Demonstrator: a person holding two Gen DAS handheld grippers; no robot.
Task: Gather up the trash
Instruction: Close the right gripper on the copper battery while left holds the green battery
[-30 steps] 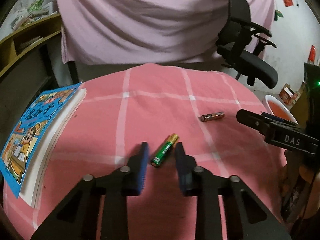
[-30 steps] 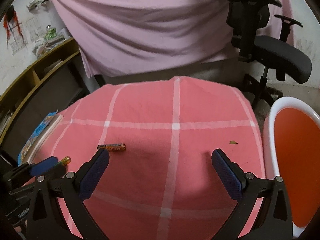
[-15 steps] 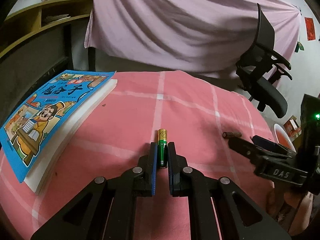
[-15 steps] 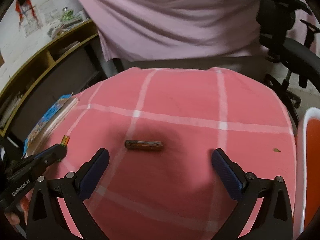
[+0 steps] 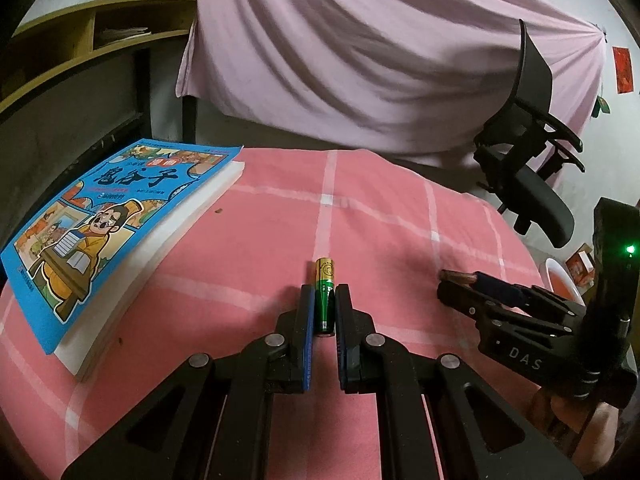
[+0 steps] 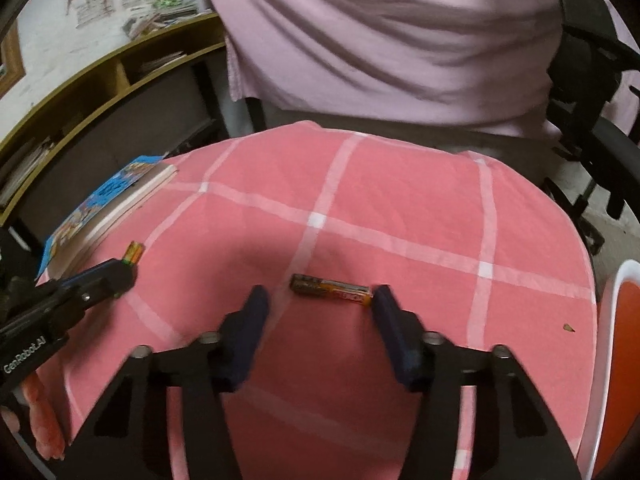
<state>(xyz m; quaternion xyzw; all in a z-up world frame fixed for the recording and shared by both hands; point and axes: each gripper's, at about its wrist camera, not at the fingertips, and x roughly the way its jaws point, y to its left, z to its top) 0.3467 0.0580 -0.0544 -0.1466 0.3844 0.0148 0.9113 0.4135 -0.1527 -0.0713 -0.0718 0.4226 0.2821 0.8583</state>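
A green and gold battery (image 5: 325,300) lies on the pink checked tablecloth (image 5: 260,248), and my left gripper (image 5: 324,294) is shut on it, its gold end sticking out past the fingertips. In the right wrist view that gripper (image 6: 120,272) comes in from the left with the battery's tip (image 6: 134,252) showing. A brown and orange battery (image 6: 330,289) lies crosswise on the cloth between the fingertips of my right gripper (image 6: 320,296), whose jaws are closing. The right finger is at the battery's end; the left one stands apart from it.
A blue picture book (image 5: 100,232) lies at the table's left edge. A white bin with an orange inside (image 6: 624,340) stands off the table's right side, and a black office chair (image 5: 532,184) behind it. A small crumb (image 6: 568,327) lies near the right edge.
The left gripper closed on the green battery and has held it since. The right gripper moved over to the brown battery and its jaws have narrowed around it.
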